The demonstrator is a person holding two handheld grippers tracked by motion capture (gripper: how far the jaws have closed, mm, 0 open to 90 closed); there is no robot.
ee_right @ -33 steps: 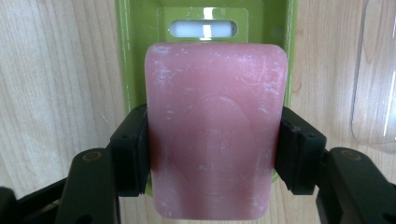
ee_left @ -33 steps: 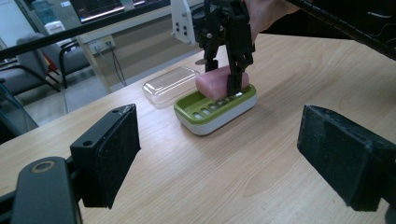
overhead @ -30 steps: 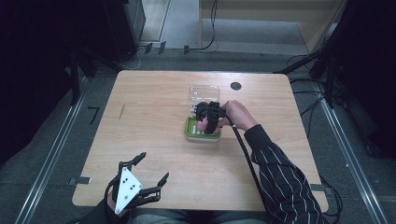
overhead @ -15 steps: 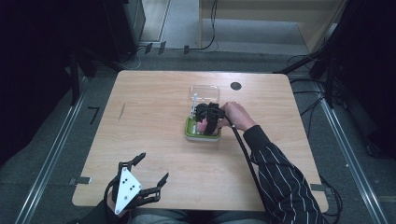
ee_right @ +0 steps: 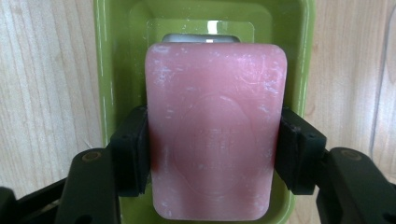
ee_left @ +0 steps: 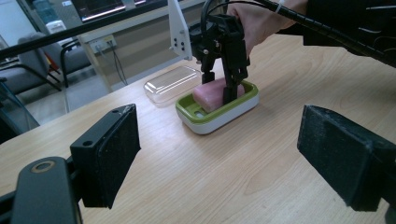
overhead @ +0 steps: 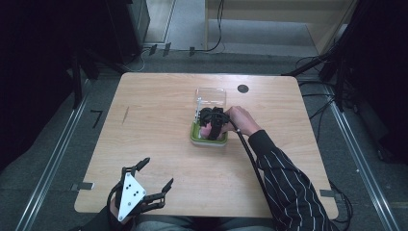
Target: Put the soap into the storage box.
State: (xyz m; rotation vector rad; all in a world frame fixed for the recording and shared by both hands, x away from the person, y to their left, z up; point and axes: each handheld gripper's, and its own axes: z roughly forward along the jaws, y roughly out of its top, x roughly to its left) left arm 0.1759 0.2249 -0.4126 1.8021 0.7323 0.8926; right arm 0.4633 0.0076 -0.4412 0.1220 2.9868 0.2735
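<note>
Oval embossed mark on pink soap (ee_right: 215,144) — lettering unreadable — no other text.

Right tool (overhead: 210,126) over green soap dish (overhead: 208,139), left tool (overhead: 151,182) at table edge (overhead: 144,211)

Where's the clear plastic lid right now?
In the high view the clear lid lies flat on the wooden table, just beyond the green soap dish and left of a small black disc.
</note>
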